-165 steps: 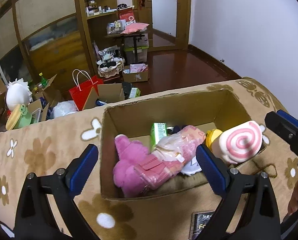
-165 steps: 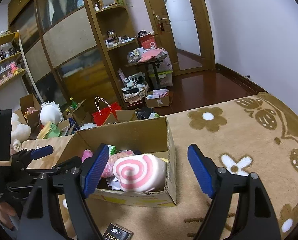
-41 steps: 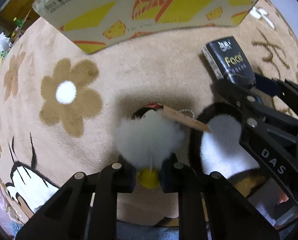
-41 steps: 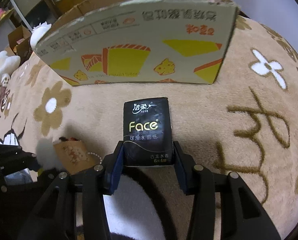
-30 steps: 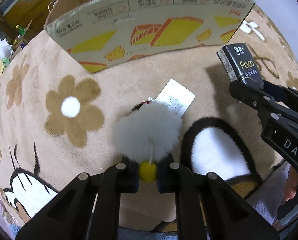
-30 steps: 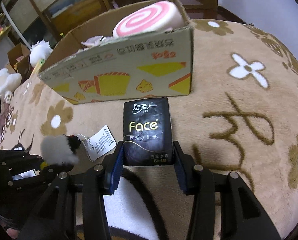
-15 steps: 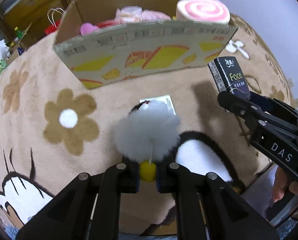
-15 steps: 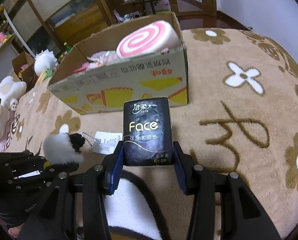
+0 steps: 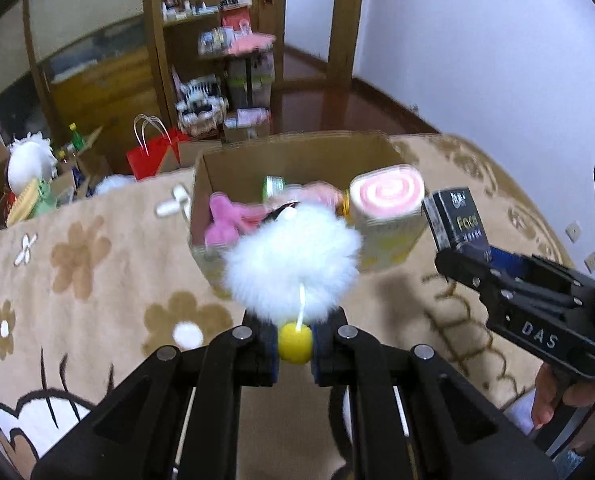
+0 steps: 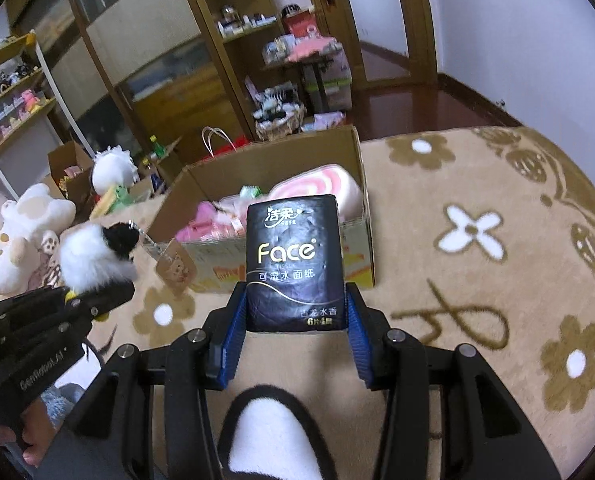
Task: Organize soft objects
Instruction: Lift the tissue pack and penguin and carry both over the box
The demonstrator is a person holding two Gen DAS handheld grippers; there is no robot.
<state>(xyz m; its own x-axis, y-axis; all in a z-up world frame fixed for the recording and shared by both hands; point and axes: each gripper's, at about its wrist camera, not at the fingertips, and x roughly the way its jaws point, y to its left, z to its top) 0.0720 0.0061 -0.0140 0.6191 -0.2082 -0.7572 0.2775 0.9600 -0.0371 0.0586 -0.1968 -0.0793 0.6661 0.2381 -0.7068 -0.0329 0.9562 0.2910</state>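
Note:
My left gripper (image 9: 295,340) is shut on a white fluffy plush keychain (image 9: 293,260) with a yellow foot, a black head and a brown paper tag (image 10: 176,267); it hangs in the air in front of the cardboard box (image 9: 297,156). It also shows in the right wrist view (image 10: 93,258). My right gripper (image 10: 295,316) is shut on a black "Face" tissue pack (image 10: 295,264), held above the blanket on the near side of the box (image 10: 357,184). The pack also shows in the left wrist view (image 9: 459,224). The box holds a pink swirl roll plush (image 9: 385,196), a pink plush (image 9: 225,220) and pink packets.
The box stands on a tan blanket with flower patterns (image 10: 497,260). Plush toys (image 10: 21,240) lie at the left. Beyond the blanket are a red bag (image 9: 153,152), open cartons, wooden shelves and a doorway over a dark wood floor.
Both grippers have lifted their objects off the blanket and tilted up toward the box. The keychain's tag now hangs free, and the box's inside has come into view.

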